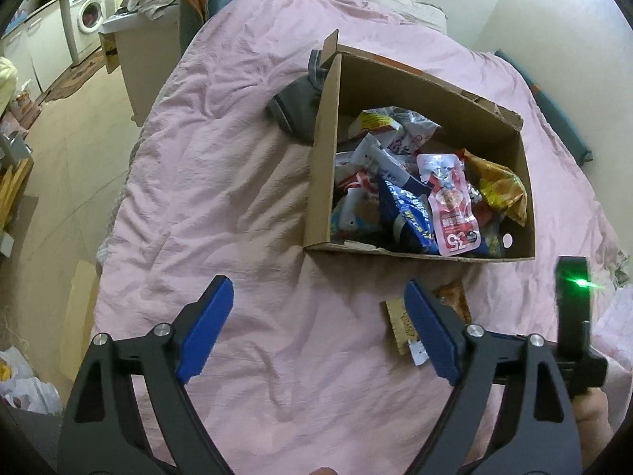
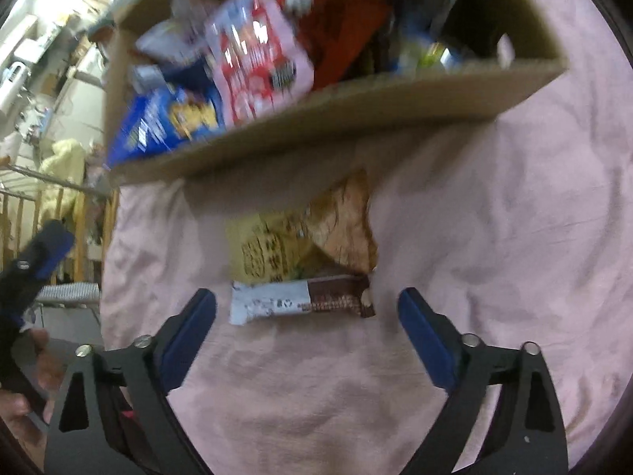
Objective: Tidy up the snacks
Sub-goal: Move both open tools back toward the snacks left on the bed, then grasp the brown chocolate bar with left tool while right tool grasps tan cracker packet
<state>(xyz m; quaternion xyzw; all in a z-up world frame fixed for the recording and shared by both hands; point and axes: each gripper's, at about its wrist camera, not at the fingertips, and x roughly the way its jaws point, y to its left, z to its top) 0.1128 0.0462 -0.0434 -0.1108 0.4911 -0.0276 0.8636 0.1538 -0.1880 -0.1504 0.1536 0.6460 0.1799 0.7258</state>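
A cardboard box [image 1: 322,166] full of snack packets stands on the pink bed cover; it also shows in the right wrist view [image 2: 340,111]. Inside lie a pink pouch [image 1: 451,202], a blue packet [image 1: 411,213] and a yellow bag [image 1: 502,186]. In front of the box lie a white-and-brown snack bar [image 2: 302,303] and a tan packet [image 2: 312,233]; they peek out behind my left gripper's right finger as a tan packet [image 1: 399,322]. My left gripper [image 1: 316,316] is open and empty over bare cover. My right gripper [image 2: 306,316] is open, its fingers astride the bar.
A grey garment [image 1: 296,107] lies against the box's left wall. The bed's left edge drops to the floor [image 1: 67,150], with a white cabinet [image 1: 146,47] and a washing machine [image 1: 89,16] beyond. The left gripper shows at the right wrist view's left edge [image 2: 35,261].
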